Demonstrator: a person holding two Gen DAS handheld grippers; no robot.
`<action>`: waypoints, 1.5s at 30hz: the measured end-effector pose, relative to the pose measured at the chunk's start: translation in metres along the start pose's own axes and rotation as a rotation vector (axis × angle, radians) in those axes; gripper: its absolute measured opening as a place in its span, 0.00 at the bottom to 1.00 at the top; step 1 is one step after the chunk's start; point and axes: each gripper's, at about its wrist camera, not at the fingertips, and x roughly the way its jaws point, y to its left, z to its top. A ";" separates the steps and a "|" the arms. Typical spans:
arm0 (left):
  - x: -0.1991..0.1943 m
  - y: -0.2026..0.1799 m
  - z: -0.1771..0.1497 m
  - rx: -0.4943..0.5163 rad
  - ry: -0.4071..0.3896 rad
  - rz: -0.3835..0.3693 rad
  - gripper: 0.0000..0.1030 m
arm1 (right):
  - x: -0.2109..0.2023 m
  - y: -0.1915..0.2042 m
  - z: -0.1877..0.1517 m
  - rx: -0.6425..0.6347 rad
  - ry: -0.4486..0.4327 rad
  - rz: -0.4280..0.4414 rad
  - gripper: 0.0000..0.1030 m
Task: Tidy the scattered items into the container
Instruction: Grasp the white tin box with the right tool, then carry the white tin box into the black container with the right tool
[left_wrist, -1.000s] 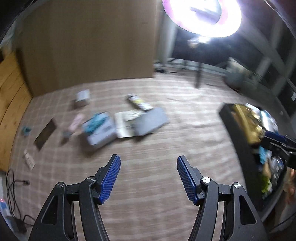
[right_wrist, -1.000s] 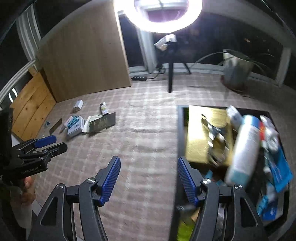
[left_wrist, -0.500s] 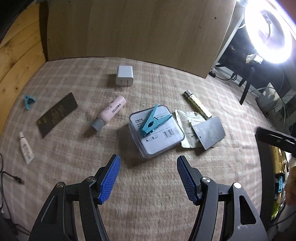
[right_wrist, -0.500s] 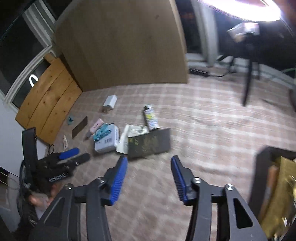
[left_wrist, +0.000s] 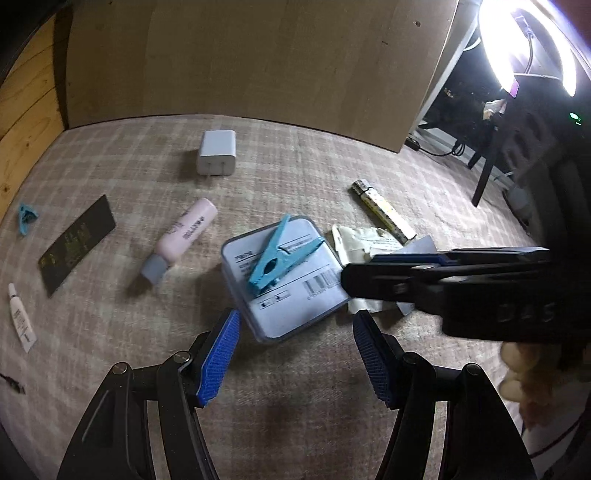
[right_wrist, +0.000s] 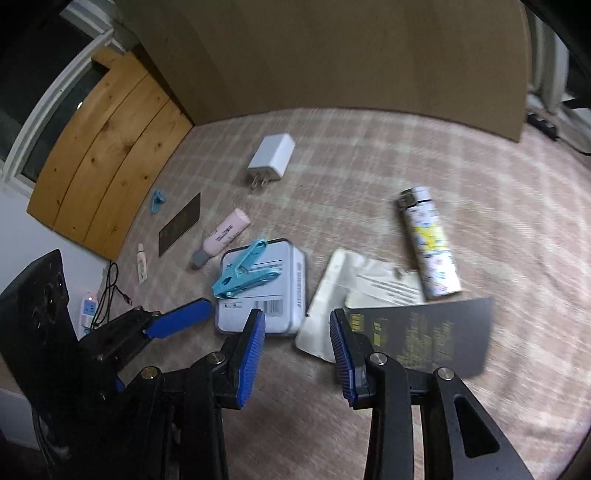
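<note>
A grey tin (left_wrist: 295, 295) lies on the checked cloth with a blue clothespin (left_wrist: 280, 254) on its lid. My left gripper (left_wrist: 295, 350) hangs open just in front of the tin, with nothing between its pads. My right gripper (right_wrist: 297, 343) is closing, its jaws half wide. It hovers over the near corner of a white sachet (right_wrist: 343, 280), with a dark card (right_wrist: 424, 339) just right of it, and its pads touch nothing. In the left wrist view the right gripper (left_wrist: 354, 278) reaches in side-on from the right and covers part of the sachet (left_wrist: 362, 240). The container is out of view.
Scattered around are a pink tube (left_wrist: 184, 236), a white charger (left_wrist: 217, 152), a printed lighter (left_wrist: 382, 210), another dark card (left_wrist: 77, 243), a small white tube (left_wrist: 21, 317) and a small blue clip (left_wrist: 26, 218). A wooden board (left_wrist: 258, 55) stands behind. A ring light (left_wrist: 528, 44) glares at right.
Both grippers have swung away from the black container and come down over the scattered items. The right jaws have narrowed. The right gripper has come into the left wrist view beside the tin.
</note>
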 end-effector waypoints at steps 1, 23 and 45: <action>0.001 0.000 0.000 0.001 0.000 -0.004 0.65 | 0.005 0.002 0.001 -0.005 0.009 0.001 0.25; -0.062 -0.035 -0.025 0.067 -0.031 -0.093 0.61 | -0.026 0.007 -0.034 0.075 0.064 0.077 0.19; -0.102 -0.225 -0.052 0.394 -0.040 -0.258 0.61 | -0.182 -0.074 -0.155 0.309 -0.229 0.000 0.20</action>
